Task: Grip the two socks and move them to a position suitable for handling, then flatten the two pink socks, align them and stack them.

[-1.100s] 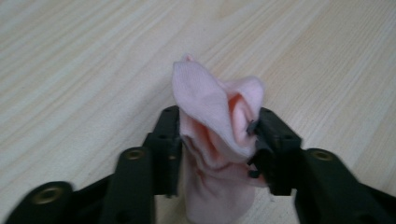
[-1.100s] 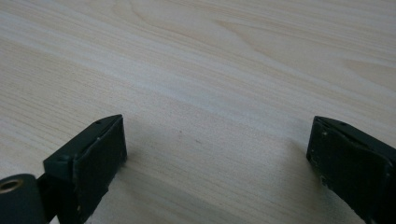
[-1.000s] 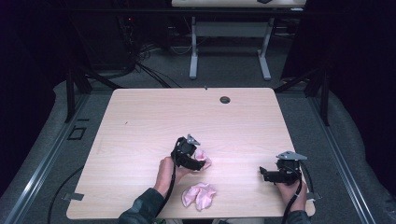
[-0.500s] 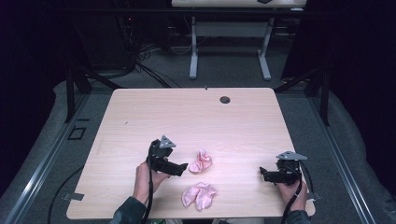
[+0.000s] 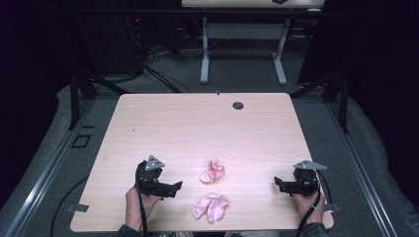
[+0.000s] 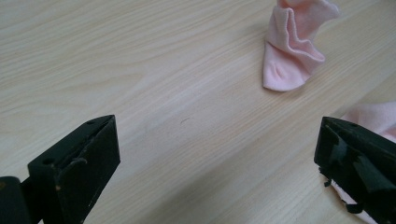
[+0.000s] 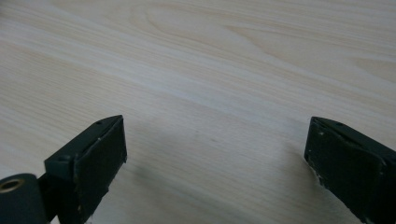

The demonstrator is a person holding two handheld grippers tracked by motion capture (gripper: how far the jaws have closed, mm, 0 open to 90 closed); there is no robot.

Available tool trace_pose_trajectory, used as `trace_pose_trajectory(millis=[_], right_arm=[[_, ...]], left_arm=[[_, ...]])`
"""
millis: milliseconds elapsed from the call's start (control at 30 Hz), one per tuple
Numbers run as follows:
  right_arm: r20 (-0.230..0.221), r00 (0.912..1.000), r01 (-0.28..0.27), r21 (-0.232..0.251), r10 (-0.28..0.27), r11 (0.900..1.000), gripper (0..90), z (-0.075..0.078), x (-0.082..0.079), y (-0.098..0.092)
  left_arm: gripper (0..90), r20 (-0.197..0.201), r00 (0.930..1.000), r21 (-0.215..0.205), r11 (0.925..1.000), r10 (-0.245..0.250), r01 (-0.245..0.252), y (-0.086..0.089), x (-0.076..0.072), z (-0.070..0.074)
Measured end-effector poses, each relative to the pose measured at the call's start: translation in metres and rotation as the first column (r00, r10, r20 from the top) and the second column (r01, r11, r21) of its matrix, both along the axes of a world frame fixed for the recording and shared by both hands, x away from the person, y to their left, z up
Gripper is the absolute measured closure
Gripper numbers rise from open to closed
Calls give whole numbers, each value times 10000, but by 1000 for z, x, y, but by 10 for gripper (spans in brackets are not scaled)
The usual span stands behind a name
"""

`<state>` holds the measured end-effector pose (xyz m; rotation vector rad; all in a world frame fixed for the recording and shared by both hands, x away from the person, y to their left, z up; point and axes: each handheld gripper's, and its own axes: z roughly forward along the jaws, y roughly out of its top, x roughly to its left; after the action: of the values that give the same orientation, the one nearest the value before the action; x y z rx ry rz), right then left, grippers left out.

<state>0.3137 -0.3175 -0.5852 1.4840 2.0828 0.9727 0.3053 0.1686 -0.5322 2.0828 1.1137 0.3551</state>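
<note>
High view is showing two crumpled pink fabric socks (image 5: 212,170) lying on the light wooden surface (image 5: 197,128), between the left gripper (image 5: 174,187) and right gripper (image 5: 277,184), both holding fingers apart, gripping nothing.

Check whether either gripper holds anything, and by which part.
Nothing is held: the left gripper and right gripper are open and empty above the light wooden table.

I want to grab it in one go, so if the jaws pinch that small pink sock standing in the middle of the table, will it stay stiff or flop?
The small pink sock is soft, creased fabric, so it would probably flop and dangle. It looks light, and a push would likely crumple or slide it across the smooth table.
</note>
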Motion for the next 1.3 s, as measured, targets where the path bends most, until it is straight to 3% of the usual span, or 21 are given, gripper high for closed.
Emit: trace_pose_trajectory(millis=[100, 133, 300, 333, 533, 867, 967, 1000, 1033, 1067, 1167, 1233, 1300], right_arm=[[-2, 10000, -96, 279, 97, 9996, 50, 3, -4, 5], [-10, 9993, -382, 381, 383, 9985, 47, 8, -9, 13], [35, 9957, -922, 374, 921, 9950, 47, 18, -18, 31], [-16, 9918, -1274, 410, 1276, 9910, 48, 24, -22, 40], [73, 9825, -1864, 341, 1863, 9819, 51, 34, -32, 61], [-214, 9585, -2840, 202, 2844, 9586, 55, 42, -38, 87], [-45, 9518, -3066, 249, 3068, 9515, 63, 44, -44, 96], [-153, 9452, -3256, 369, 3263, 9448, 66, 42, -46, 101], [-153, 9452, -3256, 369, 3263, 9448, 66, 42, -46, 101], [-240, 9368, -3479, 397, 3489, 9367, 74, 41, -48, 106], [-278, 9336, -3557, 460, 3571, 9335, 114, 41, -51, 110], [-398, 9221, -3836, 380, 3850, 9227, 151, 40, -53, 116], [-600, 9167, -3931, 427, 3951, 9185, 188, 38, -53, 121]], left_arm=[[2, 43, 10000, -66, 9999, 85, -85, 3, -3, 0], [2, 66, 9999, -134, 9998, 154, -153, 4, -5, 0], [2, 102, 9998, -169, 9997, 161, -160, 7, -11, -1], [2, 102, 9998, -209, 9996, 176, -174, 7, -14, -3], [1, 138, 9998, -240, 9997, 112, -109, 8, -20, -3], [1, 203, 9996, -333, 9993, 173, -166, 9, -28, 0], [2, 237, 9997, -210, 9998, 73, -68, 7, -33, 1], [2, 123, 9999, -342, 9994, 48, -44, 6, -36, -2], [2, 123, 9999, -342, 9994, 48, -44, 6, -36, -2], [2, 70, 10000, -348, 9994, 27, -25, 4, -38, -4], [2, -133, 9998, -470, 9988, -151, 144, 0, -42, -9], [10, -229, 9991, -426, 9985, -366, 356, -6, -46, -12], [34, -353, 9976, -353, 9977, -598, 585, -12, -49, -16]])
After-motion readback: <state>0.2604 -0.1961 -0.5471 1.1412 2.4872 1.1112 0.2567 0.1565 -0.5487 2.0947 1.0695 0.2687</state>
